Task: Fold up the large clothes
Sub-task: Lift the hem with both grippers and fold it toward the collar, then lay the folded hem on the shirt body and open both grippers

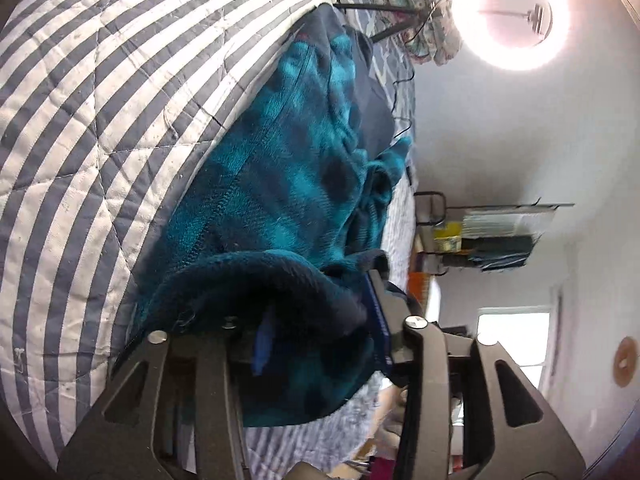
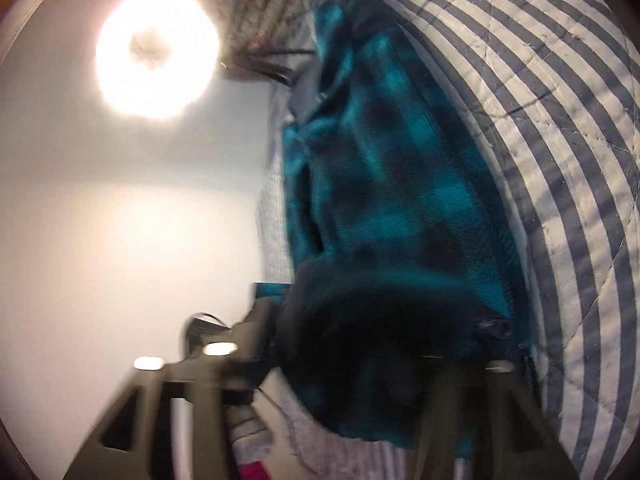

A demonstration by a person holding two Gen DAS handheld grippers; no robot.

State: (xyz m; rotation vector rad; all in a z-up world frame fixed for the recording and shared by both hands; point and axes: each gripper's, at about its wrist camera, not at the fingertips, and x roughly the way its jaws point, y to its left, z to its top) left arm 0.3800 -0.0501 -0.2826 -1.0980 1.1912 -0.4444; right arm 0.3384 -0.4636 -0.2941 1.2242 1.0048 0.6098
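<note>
A teal and dark blue checked fleece garment (image 1: 288, 168) lies on a grey and white striped quilt (image 1: 92, 120). Both views are rolled sideways. My left gripper (image 1: 304, 320) is shut on a thick rolled edge of the fleece, which bulges over its fingers and hides the tips. My right gripper (image 2: 352, 344) is shut on another bunched edge of the same fleece (image 2: 380, 184), which covers the finger ends. This view is blurred. The garment stretches away from both grippers toward a dark blue lining (image 1: 372, 92) at its far end.
The striped quilt (image 2: 560, 140) covers the bed. A bright ring light (image 1: 508, 12) on a black stand hangs over it, also in the right wrist view (image 2: 156, 52). A floral cloth (image 1: 408, 4) lies at the far end. A shelf with items (image 1: 488, 236) stands by the wall.
</note>
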